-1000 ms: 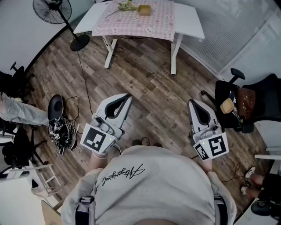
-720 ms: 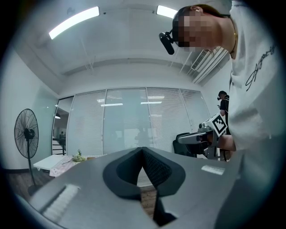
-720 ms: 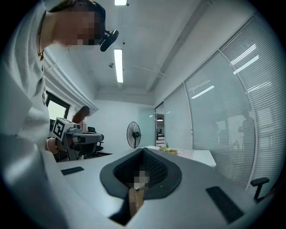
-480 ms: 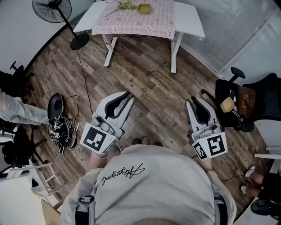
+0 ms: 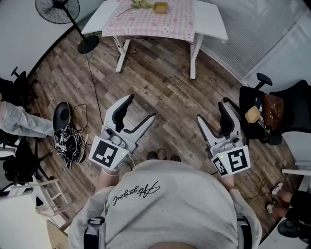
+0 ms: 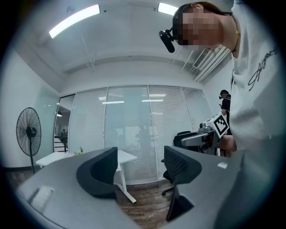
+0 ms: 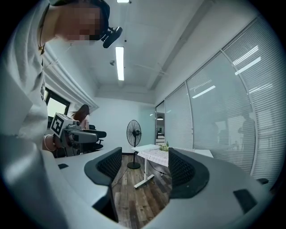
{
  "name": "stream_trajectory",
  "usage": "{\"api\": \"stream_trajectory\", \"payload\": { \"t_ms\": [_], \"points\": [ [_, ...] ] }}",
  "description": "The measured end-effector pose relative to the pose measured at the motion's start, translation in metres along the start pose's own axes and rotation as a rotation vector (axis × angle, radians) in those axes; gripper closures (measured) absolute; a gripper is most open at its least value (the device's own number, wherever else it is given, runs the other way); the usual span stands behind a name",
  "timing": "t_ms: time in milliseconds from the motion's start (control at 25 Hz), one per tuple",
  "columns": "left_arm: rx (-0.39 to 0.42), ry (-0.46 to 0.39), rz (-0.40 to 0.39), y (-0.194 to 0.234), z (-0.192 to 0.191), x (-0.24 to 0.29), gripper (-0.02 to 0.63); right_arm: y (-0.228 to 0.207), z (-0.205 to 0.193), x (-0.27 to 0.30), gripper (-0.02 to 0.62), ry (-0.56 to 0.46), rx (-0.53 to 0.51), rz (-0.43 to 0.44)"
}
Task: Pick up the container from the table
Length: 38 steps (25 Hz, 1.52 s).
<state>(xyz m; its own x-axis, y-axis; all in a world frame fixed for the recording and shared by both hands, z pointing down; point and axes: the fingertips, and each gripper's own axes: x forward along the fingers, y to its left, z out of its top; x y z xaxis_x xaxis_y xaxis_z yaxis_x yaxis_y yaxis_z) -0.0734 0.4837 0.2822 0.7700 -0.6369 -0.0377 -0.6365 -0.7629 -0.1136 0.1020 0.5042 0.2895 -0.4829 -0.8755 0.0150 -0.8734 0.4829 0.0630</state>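
Observation:
The container [image 5: 160, 7] is a small yellowish box on a pink checked cloth covering the white table [image 5: 209, 22], far across the room at the top of the head view. A sprig of flowers [image 5: 141, 4] lies beside it. My left gripper [image 5: 141, 108] [image 6: 140, 165] and right gripper [image 5: 213, 112] [image 7: 145, 167] are held at waist height over the wooden floor, well short of the table. Both are open with nothing between their jaws, which have just been opening. The table [image 7: 154, 154] shows ahead in the right gripper view.
A standing fan [image 5: 58, 9] is left of the table. A black office chair [image 5: 262, 112] with items on it stands at the right. Cables and a dark object [image 5: 65, 133] lie on the floor at the left, near another person's leg [image 5: 19, 121].
Both grippers' jaws have swung apart from shut to wide open. The hands have stayed about where they were.

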Motion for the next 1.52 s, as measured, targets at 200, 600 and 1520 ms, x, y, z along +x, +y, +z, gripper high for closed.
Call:
{"api": "stream_trajectory", "payload": {
  "t_ms": [200,600,1520],
  "points": [
    [-0.015,-0.007,0.021,0.005,0.001,-0.003,0.210,0.001,0.000,0.002,0.192,-0.004,-0.002,-0.012],
    [-0.024,-0.013,0.022,0.022,0.001,-0.015,0.155,0.015,0.002,0.015,0.155,-0.003,0.004,-0.016],
    [-0.065,-0.058,-0.080,0.065,-0.014,-0.044,0.155,0.054,-0.017,0.044,0.156,0.039,0.090,-0.117]
  ]
}}
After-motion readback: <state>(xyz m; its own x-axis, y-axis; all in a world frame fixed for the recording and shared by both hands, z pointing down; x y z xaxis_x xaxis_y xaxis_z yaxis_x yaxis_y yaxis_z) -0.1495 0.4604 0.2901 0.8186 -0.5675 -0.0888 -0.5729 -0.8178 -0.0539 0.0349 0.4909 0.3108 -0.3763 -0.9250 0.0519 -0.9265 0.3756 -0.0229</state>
